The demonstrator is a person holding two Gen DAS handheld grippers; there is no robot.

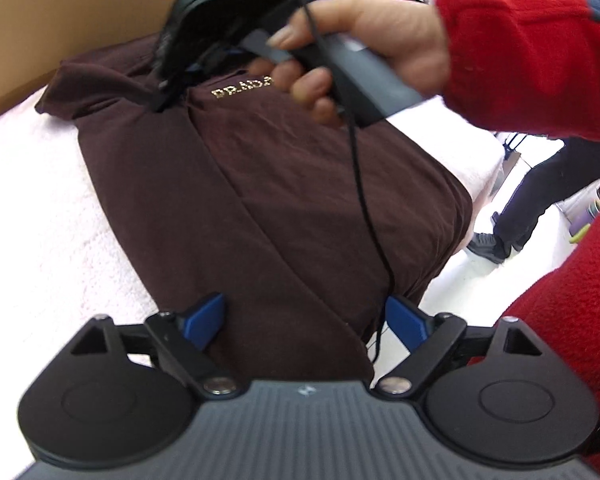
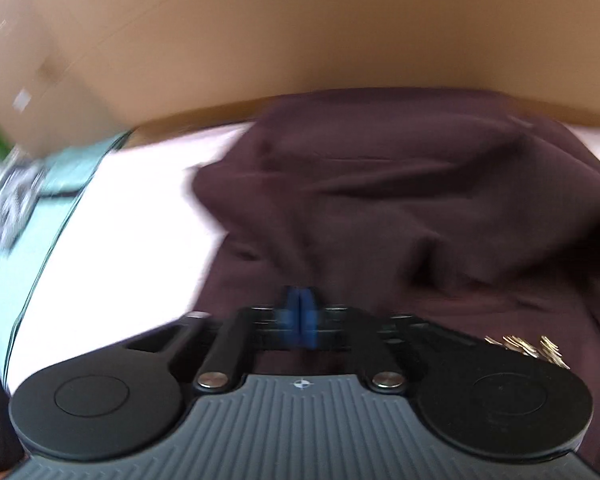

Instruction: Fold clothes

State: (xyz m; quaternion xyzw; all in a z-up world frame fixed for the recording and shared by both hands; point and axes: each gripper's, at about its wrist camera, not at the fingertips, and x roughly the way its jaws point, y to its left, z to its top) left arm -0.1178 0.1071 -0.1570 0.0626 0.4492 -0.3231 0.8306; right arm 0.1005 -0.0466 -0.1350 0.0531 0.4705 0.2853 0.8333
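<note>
Bright, even indoor light overexposes the white table cover (image 1: 32,184); fisheye bending at edges; right wrist view heavily motion-blurred.

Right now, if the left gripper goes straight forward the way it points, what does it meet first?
The left gripper is open, its blue pads on either side of the near end of the brown garment. Going forward, it would probably meet that fabric first, though its height above the cloth is unclear.
</note>
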